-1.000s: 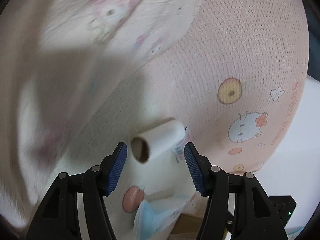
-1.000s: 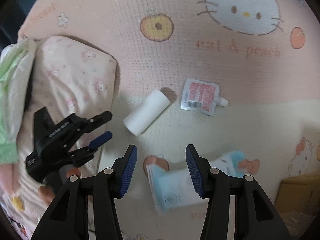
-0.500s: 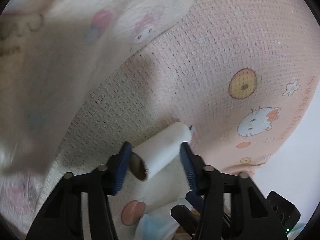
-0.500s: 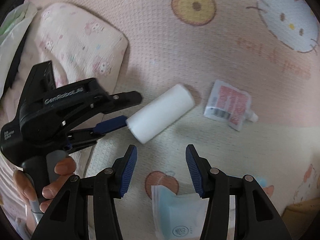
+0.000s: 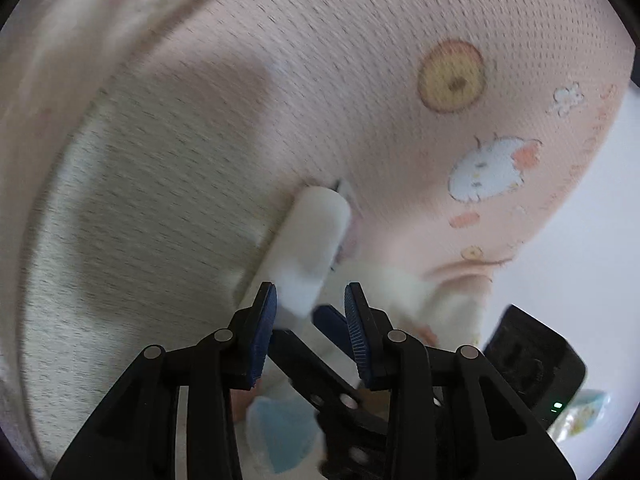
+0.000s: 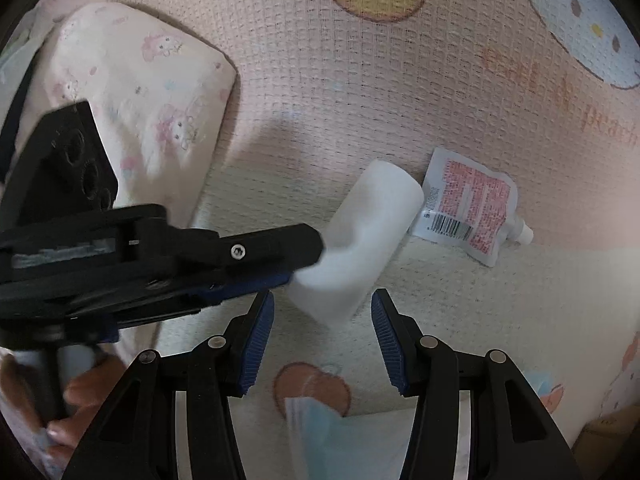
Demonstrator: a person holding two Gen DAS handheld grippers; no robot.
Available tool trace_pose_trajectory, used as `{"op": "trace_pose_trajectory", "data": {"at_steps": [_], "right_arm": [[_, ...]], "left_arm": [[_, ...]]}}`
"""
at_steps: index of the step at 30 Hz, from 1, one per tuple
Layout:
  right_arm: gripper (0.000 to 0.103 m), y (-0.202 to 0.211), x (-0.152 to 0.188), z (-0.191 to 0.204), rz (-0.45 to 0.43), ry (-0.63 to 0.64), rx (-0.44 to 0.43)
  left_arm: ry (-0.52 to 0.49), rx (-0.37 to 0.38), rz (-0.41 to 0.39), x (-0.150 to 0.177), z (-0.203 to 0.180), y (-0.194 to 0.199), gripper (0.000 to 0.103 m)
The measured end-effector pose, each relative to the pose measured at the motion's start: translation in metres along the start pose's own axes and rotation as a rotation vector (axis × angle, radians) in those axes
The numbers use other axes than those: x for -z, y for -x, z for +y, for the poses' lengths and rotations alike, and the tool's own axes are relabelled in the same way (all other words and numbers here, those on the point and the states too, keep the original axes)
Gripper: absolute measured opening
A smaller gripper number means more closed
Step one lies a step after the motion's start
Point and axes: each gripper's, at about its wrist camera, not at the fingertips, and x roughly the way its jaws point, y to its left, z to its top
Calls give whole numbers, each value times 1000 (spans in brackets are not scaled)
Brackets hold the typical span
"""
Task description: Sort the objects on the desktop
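Note:
A white paper roll [image 6: 360,236] lies on the pink cartoon-print mat [image 6: 360,92]. My left gripper [image 5: 310,312] is shut on the roll's near end [image 5: 308,248]; in the right wrist view it [image 6: 308,260] reaches in from the left and dents the roll. My right gripper [image 6: 322,340] is open and empty, just in front of the roll. A white and pink spout pouch [image 6: 468,208] lies right behind the roll. A light blue pack [image 6: 340,432] lies under my right gripper.
A pale cartoon-print pillow [image 6: 140,92] lies at the left on the mat. The right gripper's black body [image 5: 532,368] shows at the lower right of the left wrist view. A brown box corner [image 6: 612,436] is at the far lower right.
My left gripper moved forward around the paper roll and closed on its near end. My right gripper moved closer to the roll and stayed open.

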Motion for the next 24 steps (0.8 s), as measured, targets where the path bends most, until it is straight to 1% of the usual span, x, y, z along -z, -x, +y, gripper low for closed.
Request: {"op": "trace_pose_trajectory", "data": {"at_steps": [2, 4, 6, 9, 12, 14, 18, 22, 24], "right_arm": [[48, -3, 1, -4, 3, -11, 11], [48, -7, 0, -9, 17, -31, -12], [48, -9, -1, -12, 19, -48, -24], [48, -13, -5, -13, 23, -54, -30], [48, -18, -8, -10, 29, -45, -29], [49, -20, -10, -9, 30, -44, -21], [50, -20, -14, -9, 24, -56, -23], [51, -14, -17, -15, 1, -56, 7], [51, -13, -19, -19, 5, -52, 6]], "left_arm": [[-2, -24, -34, -1, 0, 2, 38], [28, -54, -83, -1, 4, 7, 42], [68, -51, -120, -2, 13, 10, 44], [131, -36, -139, -5, 24, 9, 46], [182, -5, -128, -8, 31, 2, 48], [184, 12, -127, -7, 31, 0, 48], [131, 22, -95, -8, 14, -13, 48], [103, 32, -55, -8, 9, -20, 48], [95, 34, -36, -8, 8, -24, 48]]}}
